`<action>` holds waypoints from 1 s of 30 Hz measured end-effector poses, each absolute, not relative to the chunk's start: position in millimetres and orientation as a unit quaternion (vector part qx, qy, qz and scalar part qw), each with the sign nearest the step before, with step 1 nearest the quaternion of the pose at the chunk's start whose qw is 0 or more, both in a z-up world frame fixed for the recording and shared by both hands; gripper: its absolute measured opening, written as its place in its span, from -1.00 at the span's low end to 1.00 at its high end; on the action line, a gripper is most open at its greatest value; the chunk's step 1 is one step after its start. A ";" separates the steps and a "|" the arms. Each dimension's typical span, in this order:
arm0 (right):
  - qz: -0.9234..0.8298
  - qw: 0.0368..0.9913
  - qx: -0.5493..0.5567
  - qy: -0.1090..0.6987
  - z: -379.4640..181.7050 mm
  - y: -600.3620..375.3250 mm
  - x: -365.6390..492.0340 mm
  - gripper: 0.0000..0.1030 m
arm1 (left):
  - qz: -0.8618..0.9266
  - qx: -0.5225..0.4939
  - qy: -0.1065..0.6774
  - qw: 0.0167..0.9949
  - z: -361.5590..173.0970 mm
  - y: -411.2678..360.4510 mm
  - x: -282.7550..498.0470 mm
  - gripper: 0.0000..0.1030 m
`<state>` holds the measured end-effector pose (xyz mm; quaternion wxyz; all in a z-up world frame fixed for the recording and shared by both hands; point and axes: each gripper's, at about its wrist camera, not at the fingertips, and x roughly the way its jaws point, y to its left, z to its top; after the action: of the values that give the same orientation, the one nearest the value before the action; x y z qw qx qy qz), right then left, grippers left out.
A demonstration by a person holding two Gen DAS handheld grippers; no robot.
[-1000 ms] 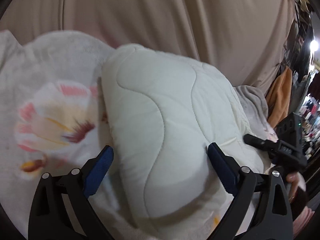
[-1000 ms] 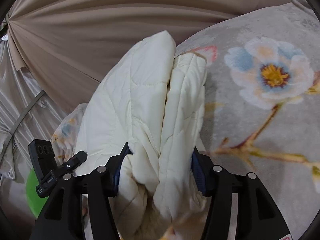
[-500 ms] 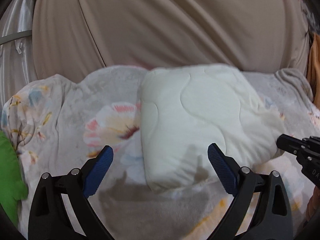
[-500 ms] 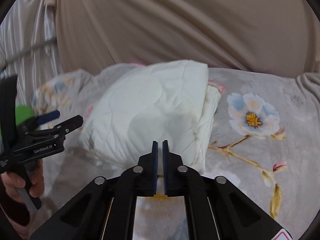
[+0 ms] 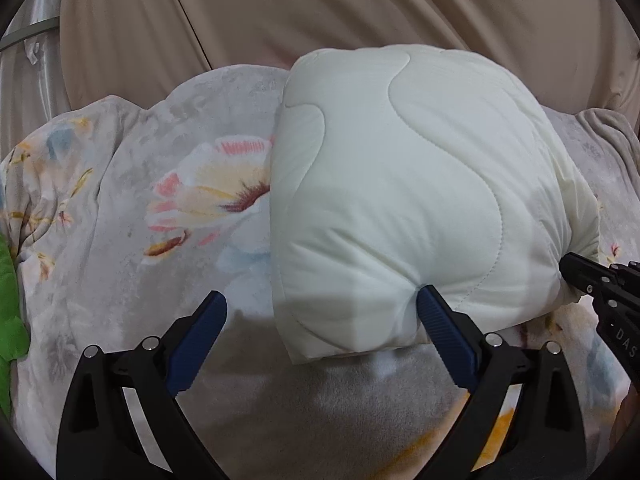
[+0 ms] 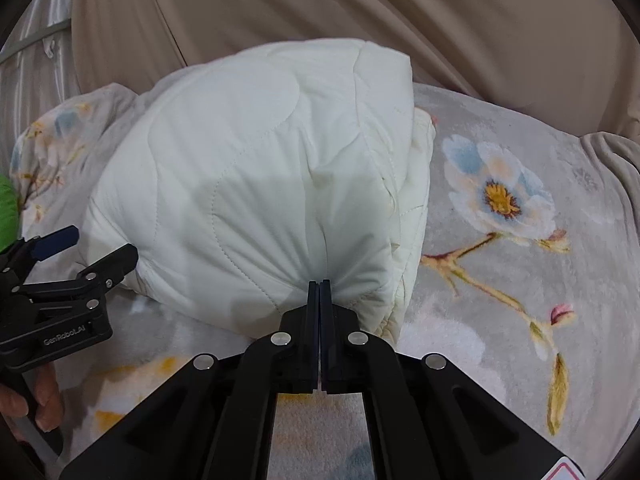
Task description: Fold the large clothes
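A folded cream quilted garment [image 5: 400, 200] lies as a thick bundle on the floral blanket [image 5: 120, 240]. My left gripper [image 5: 320, 294] is open at the bundle's near left corner, its right fingertip [image 5: 426, 294] touching the near edge and the left one over bare blanket. In the right wrist view the garment [image 6: 260, 168] fills the middle, and my right gripper [image 6: 320, 284] is shut, its tips pushed into the near edge where creases fan out. The left gripper [image 6: 92, 248] shows at that view's left edge; the right gripper [image 5: 572, 264] shows at the far right of the left wrist view.
Beige curtain [image 5: 320, 12] hangs behind the blanket. Something bright green [image 5: 8, 300] lies at the far left edge. A hand [image 6: 36, 408] holds the left gripper's handle. A blue-and-yellow flower print [image 6: 500, 196] marks the bare blanket right of the bundle.
The right gripper let go of the garment's doubled edge, shut empty and came back against the near edge. The left gripper drew back, then moved in until its right finger touches the bundle.
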<state>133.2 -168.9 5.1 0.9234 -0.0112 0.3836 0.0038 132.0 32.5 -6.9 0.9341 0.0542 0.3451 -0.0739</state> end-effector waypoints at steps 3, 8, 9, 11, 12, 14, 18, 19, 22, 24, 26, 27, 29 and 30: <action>0.000 0.921 -0.020 0.389 -0.7 -167.8 137.2 -1.00 | -0.073 0.055 0.349 0.933 -11.3 30.9 134.1 0.84; -0.002 0.920 -0.016 0.393 -10.9 -170.8 145.2 -1.00 | -0.064 0.067 0.344 0.934 -17.5 23.0 132.6 0.85; -0.004 0.921 -0.019 0.390 -12.2 -170.3 145.6 -1.00 | -0.061 0.071 0.341 0.935 -17.5 21.5 131.9 0.85; -0.008 0.922 -0.021 0.386 -12.4 -169.2 145.7 -1.00 | -0.053 0.077 0.336 0.937 -16.4 18.2 128.9 0.85; -0.008 0.924 -0.018 0.381 -11.9 -169.9 144.8 -1.00 | -0.051 0.077 0.334 0.938 -15.8 17.4 127.4 0.85; -0.003 0.930 0.004 0.369 -9.1 -173.7 138.5 -1.00 | -0.049 0.072 0.337 0.938 -14.5 16.1 122.7 0.85; 0.002 0.935 0.049 0.352 6.6 -180.8 111.5 -0.90 | -0.049 0.063 0.348 0.934 -15.7 10.5 107.3 0.83; 0.001 0.935 0.052 0.350 9.5 -180.5 104.5 -0.81 | -0.050 0.062 0.350 0.933 -16.3 8.7 103.1 0.83; 0.000 0.937 0.056 0.346 11.8 -176.0 83.4 -0.39 | -0.052 0.066 0.343 0.936 -16.4 1.5 88.2 0.83; -0.021 0.939 0.040 0.342 9.0 -172.2 68.7 -0.34 | -0.051 0.066 0.335 0.938 -15.2 -2.1 78.2 0.83; -0.026 0.940 0.026 0.340 4.7 -169.4 56.8 -0.34 | -0.054 0.058 0.333 0.940 -15.0 -3.1 70.7 0.84; -0.027 0.940 0.025 0.340 2.6 -168.7 51.6 -0.30 | -0.055 0.055 0.333 0.940 -15.5 -4.1 66.3 0.84; -0.026 0.938 0.030 0.346 -3.5 -171.5 42.9 -0.29 | -0.054 0.053 0.334 0.940 -16.4 -5.9 59.3 0.84; -0.026 0.936 0.035 0.348 -6.6 -173.3 39.2 -0.27 | -0.053 0.053 0.334 0.940 -16.4 -6.2 56.8 0.84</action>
<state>39.2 -173.3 -6.6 0.9363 0.0353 0.3484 -0.0261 56.8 -6.2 -16.4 0.9398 0.0526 0.3336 -0.0527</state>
